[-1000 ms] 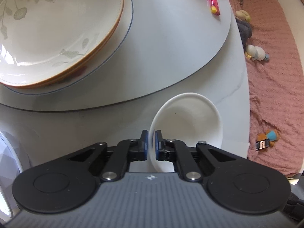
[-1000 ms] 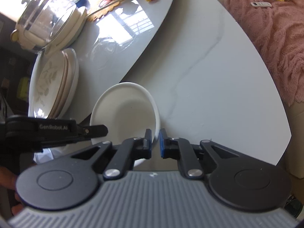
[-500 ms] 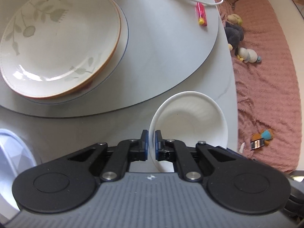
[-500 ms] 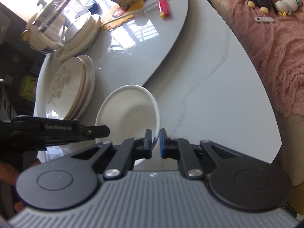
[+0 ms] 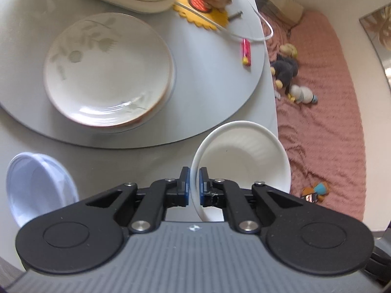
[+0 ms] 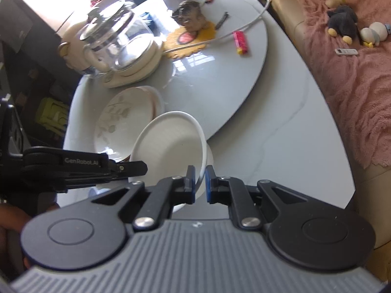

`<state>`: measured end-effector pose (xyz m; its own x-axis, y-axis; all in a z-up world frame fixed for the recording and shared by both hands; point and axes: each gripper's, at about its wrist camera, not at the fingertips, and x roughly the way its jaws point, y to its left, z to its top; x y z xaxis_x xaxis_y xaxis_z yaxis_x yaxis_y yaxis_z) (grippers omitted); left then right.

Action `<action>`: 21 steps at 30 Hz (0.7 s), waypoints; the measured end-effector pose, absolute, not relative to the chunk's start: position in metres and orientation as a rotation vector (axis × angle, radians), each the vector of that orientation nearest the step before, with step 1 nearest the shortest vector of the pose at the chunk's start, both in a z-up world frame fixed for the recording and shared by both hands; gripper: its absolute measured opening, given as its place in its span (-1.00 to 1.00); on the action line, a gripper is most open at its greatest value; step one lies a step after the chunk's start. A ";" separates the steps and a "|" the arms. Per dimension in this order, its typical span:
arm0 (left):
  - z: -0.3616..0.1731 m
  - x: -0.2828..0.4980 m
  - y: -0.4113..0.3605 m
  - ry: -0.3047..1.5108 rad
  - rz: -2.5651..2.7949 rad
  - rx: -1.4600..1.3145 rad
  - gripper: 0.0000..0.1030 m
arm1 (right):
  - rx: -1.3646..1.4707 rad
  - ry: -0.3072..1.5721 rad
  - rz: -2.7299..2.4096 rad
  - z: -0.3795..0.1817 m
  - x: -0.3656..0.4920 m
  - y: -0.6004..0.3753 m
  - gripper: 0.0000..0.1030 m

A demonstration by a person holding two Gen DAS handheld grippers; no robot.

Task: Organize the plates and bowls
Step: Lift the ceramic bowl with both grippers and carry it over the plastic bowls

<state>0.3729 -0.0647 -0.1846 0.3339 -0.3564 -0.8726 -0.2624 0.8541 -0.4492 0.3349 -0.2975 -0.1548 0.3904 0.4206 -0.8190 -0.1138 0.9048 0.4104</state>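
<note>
A plain white bowl (image 5: 244, 161) is held in the air over the table's near edge by both grippers. My left gripper (image 5: 192, 186) is shut on its left rim. My right gripper (image 6: 200, 183) is shut on its right rim, with the bowl (image 6: 168, 151) to its left. The left gripper's arm (image 6: 80, 166) shows in the right wrist view. A stack of leaf-patterned plates (image 5: 107, 70) lies on the grey turntable (image 5: 215, 97), also seen in the right wrist view (image 6: 122, 122). A second white bowl (image 5: 36, 185) sits at lower left.
A glass kettle on a cream base (image 6: 114, 39), a yellow coaster with a figurine (image 6: 190, 31), a white cable (image 6: 246, 22) and a red lighter (image 6: 240, 41) lie at the far side. A pink-covered sofa with plush toys (image 6: 344, 22) stands right of the table.
Both grippers have lifted the white bowl higher above the table. The plates and turntable look smaller and farther, and the second bowl has come into the left wrist view.
</note>
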 end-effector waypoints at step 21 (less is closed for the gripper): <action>-0.150 0.284 0.046 1.123 0.022 -0.720 -0.84 | 0.274 1.105 0.519 -0.125 0.310 -0.202 -0.79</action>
